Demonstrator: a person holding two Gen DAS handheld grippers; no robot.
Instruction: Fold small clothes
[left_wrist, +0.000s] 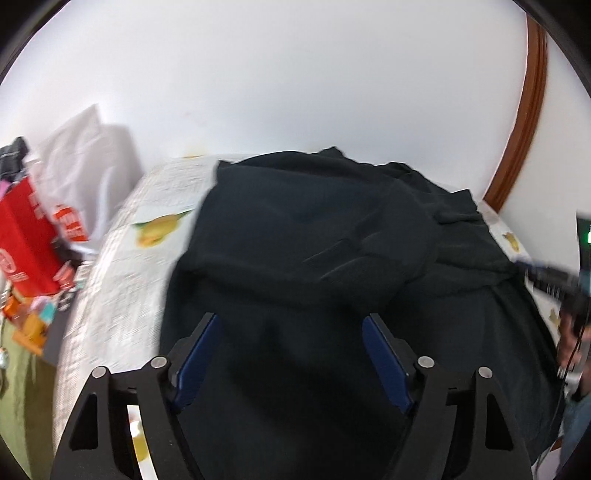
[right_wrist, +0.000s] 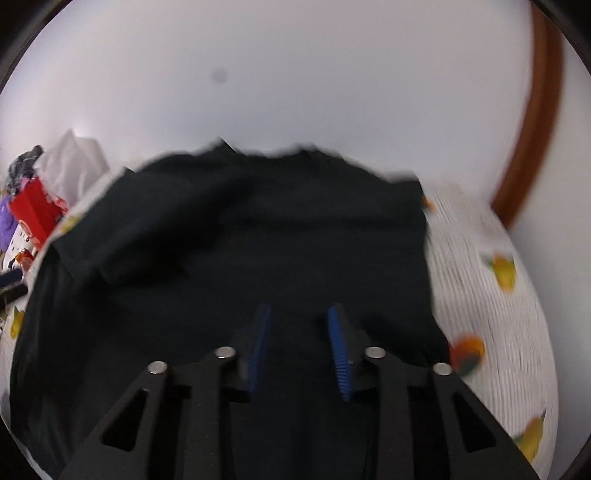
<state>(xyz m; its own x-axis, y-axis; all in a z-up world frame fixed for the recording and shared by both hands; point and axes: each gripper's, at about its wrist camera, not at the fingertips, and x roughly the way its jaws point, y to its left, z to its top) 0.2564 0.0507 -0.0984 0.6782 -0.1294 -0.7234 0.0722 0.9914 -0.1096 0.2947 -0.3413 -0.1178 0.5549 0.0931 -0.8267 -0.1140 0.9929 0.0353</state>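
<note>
I've got a black garment (left_wrist: 314, 240) spread over the table (left_wrist: 110, 295), matte soft knit, rumpled into broad folds, one thicker folded flap lying across its middle in the left wrist view. Table cover is white woven-looking cloth with fine grey print lines and yellow-orange fruit motifs (right_wrist: 502, 271). My left gripper (left_wrist: 291, 325) hangs over the near part of the garment, jaws well apart, nothing between the flat blue pads (left_wrist: 199, 362); black angular finger frames with round silver pins. My right gripper (right_wrist: 301, 314) is also over the cloth, jaws narrowly apart, ribbed blue pads (right_wrist: 338, 350) clear of the fabric as far as I can see; both views are motion-blurred, so I can't tell contact for certain. The right gripper also shows at the right edge of the left view, by the garment's edge. Left of the table: a red carton (left_wrist: 22, 240), a white plastic bag (left_wrist: 81, 162), assorted clutter. Plain white wall behind, curved brown wooden trim (left_wrist: 524, 122) at right.
</note>
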